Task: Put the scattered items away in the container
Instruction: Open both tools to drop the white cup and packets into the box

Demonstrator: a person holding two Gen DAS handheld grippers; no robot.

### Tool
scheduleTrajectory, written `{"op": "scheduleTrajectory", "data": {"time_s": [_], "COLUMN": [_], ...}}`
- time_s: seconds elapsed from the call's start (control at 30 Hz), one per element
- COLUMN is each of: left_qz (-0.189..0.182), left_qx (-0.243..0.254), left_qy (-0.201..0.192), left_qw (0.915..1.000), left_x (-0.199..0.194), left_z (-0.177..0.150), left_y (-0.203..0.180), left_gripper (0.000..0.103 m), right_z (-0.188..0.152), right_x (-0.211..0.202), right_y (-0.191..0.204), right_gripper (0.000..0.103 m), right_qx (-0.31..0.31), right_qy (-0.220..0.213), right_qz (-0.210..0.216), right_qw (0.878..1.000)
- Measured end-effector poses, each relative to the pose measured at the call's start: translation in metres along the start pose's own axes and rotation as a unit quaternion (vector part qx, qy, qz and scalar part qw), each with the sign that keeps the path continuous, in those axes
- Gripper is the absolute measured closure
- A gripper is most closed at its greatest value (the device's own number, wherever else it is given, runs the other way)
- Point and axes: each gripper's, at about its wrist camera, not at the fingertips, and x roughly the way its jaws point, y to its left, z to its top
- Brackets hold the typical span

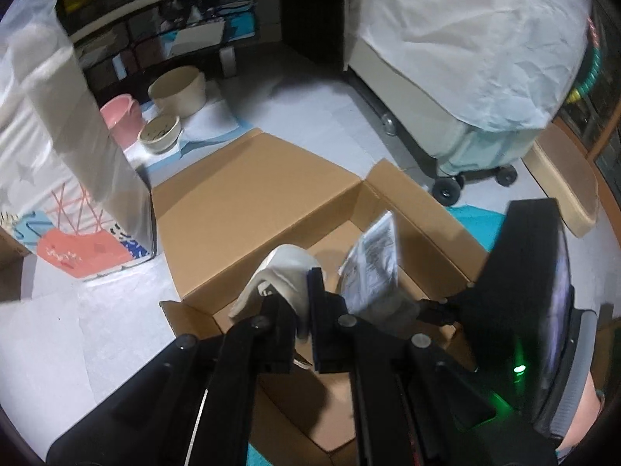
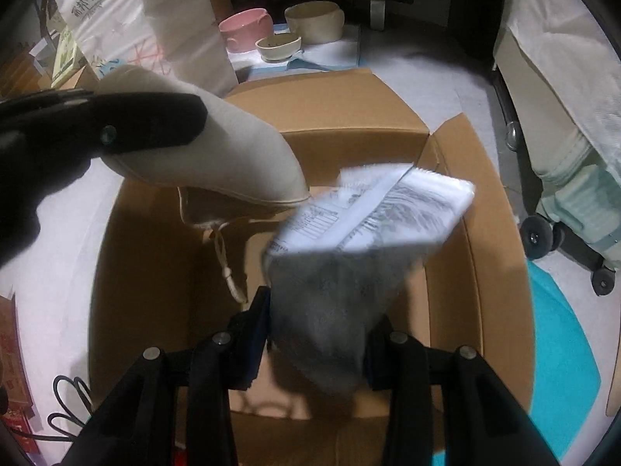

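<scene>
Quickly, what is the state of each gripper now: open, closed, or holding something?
Left gripper: closed on the cream cloth pouch.
Right gripper: closed on the printed plastic packet.

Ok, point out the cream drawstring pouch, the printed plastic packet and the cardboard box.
cream drawstring pouch [image 2: 248, 155], right wrist view, its fabric body.
printed plastic packet [image 2: 388, 209], right wrist view, its printed face.
cardboard box [image 2: 330, 101], right wrist view, its far flap.

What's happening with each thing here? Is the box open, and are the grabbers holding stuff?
Cardboard box: open, flaps folded out, floor mostly bare.
Left gripper: jaws shut on the cream cloth pouch.
Cream cloth pouch: held up over the box, drawstring dangling.
Right gripper: jaws shut on the grey packet.
Grey packet: held over the box, not yet dropped.
Small cream bowl: upright on the floor, something dark inside.
Pink pot: upright.
</scene>
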Motion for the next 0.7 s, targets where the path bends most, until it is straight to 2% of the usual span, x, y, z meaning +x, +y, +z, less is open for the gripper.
{"op": "scheduleTrajectory", "data": {"time_s": [0.03,0.1,0.17,0.2,0.23,0.27,0.37,0.57,0.7], "left_qz": [-0.006,-0.013,0.010,0.014,0.020,0.024,0.013,0.004,0.004], "left_qx": [-0.005,-0.016,-0.016,-0.012,-0.006,-0.002,-0.005,-0.005,0.003], "left_qy": [0.003,0.027,0.047,0.041,0.031,0.028,0.037,0.042,0.032], "left_qw": [1.0000,0.9994,0.9987,0.9990,0.9993,0.9993,0.9992,0.9991,0.9995], "left_x": [0.003,0.012,0.018,0.016,0.013,0.011,0.008,-0.008,-0.029], "left_z": [0.000,-0.002,-0.005,-0.007,-0.010,-0.012,-0.016,-0.022,-0.024], "left_y": [0.003,0.008,0.009,0.009,0.009,0.008,0.008,0.004,-0.004], "left_gripper": [0.096,0.082,0.039,0.033,0.024,0.018,0.008,0.006,0.005], "right_z": [0.001,0.002,0.001,-0.001,-0.003,-0.006,-0.014,-0.023,-0.026], "right_x": [0.001,0.005,0.006,0.007,0.006,0.004,0.001,-0.019,-0.038], "right_y": [-0.001,-0.006,-0.009,-0.011,-0.012,-0.013,-0.017,-0.028,-0.029], "right_gripper": [0.063,0.061,0.043,0.026,0.021,0.021,0.021,0.019,0.019], "right_qx": [0.004,0.020,0.031,0.035,0.036,0.036,0.046,0.064,0.067], "right_qy": [-0.004,-0.003,-0.002,-0.002,-0.004,-0.010,-0.006,-0.016,-0.022], "right_qz": [0.000,0.001,0.001,-0.001,-0.001,0.001,0.007,-0.003,-0.010], "right_qw": [1.000,1.000,1.000,0.999,0.999,0.999,0.999,0.998,0.997]}}
